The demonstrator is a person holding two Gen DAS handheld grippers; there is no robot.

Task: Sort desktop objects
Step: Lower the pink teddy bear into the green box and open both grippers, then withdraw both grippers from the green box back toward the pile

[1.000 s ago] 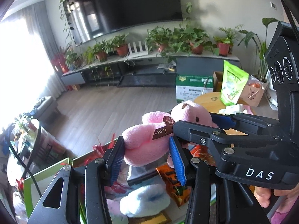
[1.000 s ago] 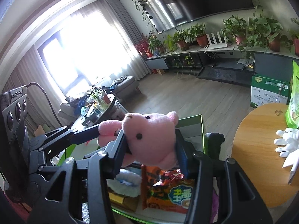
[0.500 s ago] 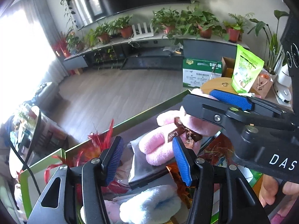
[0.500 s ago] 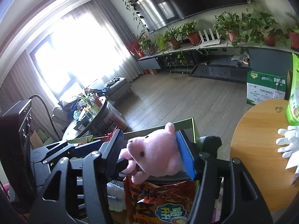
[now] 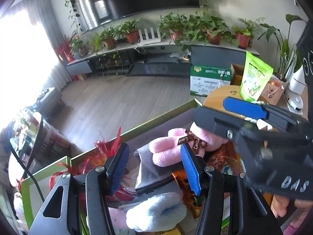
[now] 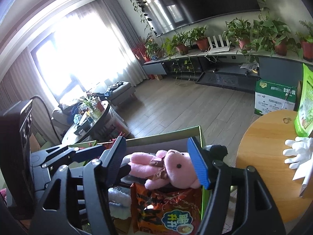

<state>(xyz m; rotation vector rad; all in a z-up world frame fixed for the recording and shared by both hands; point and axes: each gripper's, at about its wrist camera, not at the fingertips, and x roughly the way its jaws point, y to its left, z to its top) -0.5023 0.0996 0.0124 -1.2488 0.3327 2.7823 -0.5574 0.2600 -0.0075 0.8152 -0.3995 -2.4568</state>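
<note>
Sunlit living room lies behind, with wood floor and potted plants along a low shelf; below me sits the green-rimmed box (image 6: pixel 200 135), and to my right the round wooden surface (image 6: pixel 260 156), smooth and bare but for a white glove (image 6: pixel 297 152) and a green pouch (image 5: pixel 254 78).

Both tools hang over the box. My right tool (image 6: pixel 154 158) has just been opening, its blue ribbed pads now wide apart, and the pig (image 6: pixel 172 168) lies between them touching neither that I can see; it rests on the snack bag (image 6: pixel 166 209). My left tool (image 5: pixel 154 166) stands apart too, having widened a moment back, with nothing pressed between its pads.

As I judge it, the drop is done and the risk is in leaving. The pig is soft, fuzzy plush with a brown ribbon at its neck; that nap or ribbon could snag on a ribbed pad and ride back up if I lift carelessly. It also sits on slick, crinkly foil, so a nudge may roll it off toward the box edge. The fluffy blue slipper (image 5: pixel 156 211) and red feathers (image 5: pixel 105 148) below my left tool could catch likewise.
</note>
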